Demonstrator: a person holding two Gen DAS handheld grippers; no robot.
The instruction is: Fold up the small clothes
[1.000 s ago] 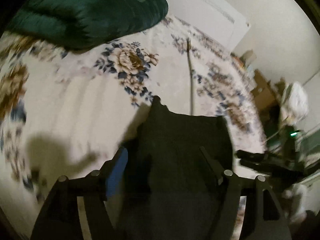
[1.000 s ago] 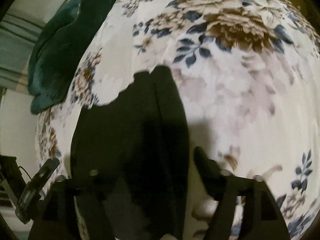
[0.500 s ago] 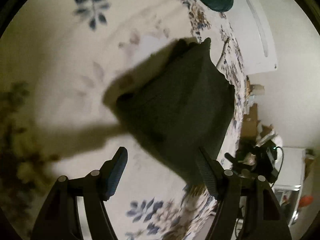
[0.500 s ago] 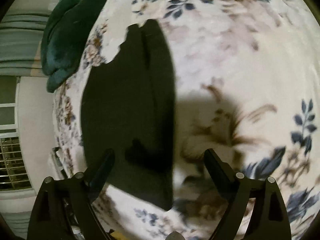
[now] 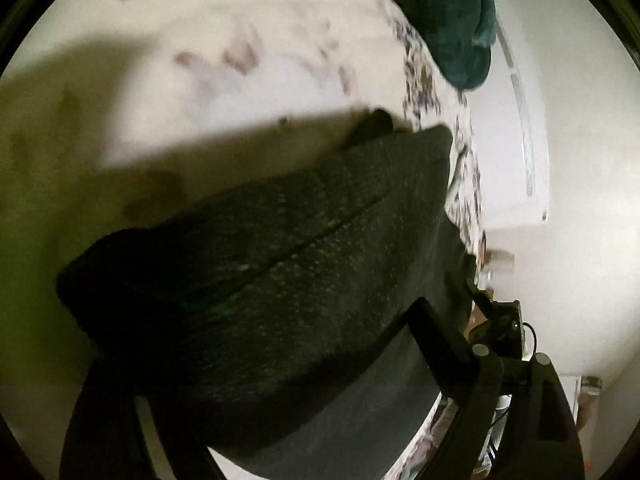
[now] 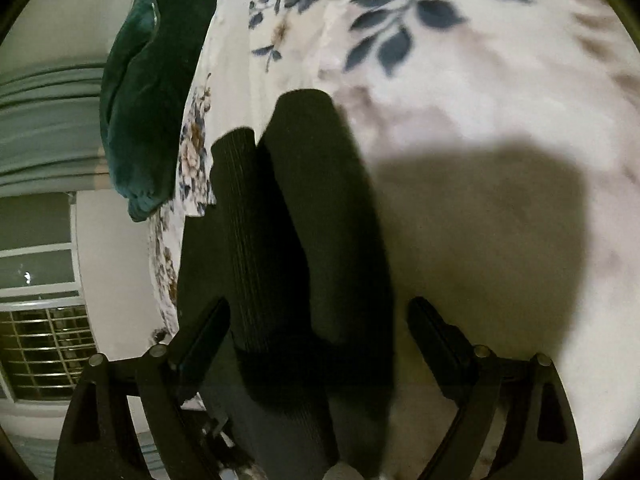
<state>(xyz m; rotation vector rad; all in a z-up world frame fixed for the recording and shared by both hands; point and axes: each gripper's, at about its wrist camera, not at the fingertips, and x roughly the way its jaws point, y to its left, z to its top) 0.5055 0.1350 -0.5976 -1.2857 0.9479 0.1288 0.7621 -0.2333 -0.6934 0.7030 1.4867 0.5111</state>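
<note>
A dark grey knit garment (image 5: pixel 280 288) lies folded on the floral bed cover (image 5: pixel 248 32). In the left wrist view it fills the lower middle, and my left gripper (image 5: pixel 280 364) is open with the cloth between its fingers; the left finger is hidden under the cloth. In the right wrist view the garment (image 6: pixel 296 240) shows two stacked folds. My right gripper (image 6: pixel 318 320) is open, its fingers standing on either side of the near end of the garment. Whether either gripper touches the cloth I cannot tell.
A dark green velvet cushion (image 5: pixel 452 20) lies at the bed's far end, also in the right wrist view (image 6: pixel 156 92). A white wall (image 5: pixel 568 160) and clutter stand past the bed's edge. A window (image 6: pixel 40 320) and curtain are at the left.
Both grippers have dropped close to the garment, which now fills much more of each view. Both stay open. The garment now shows a doubled fold in the right wrist view.
</note>
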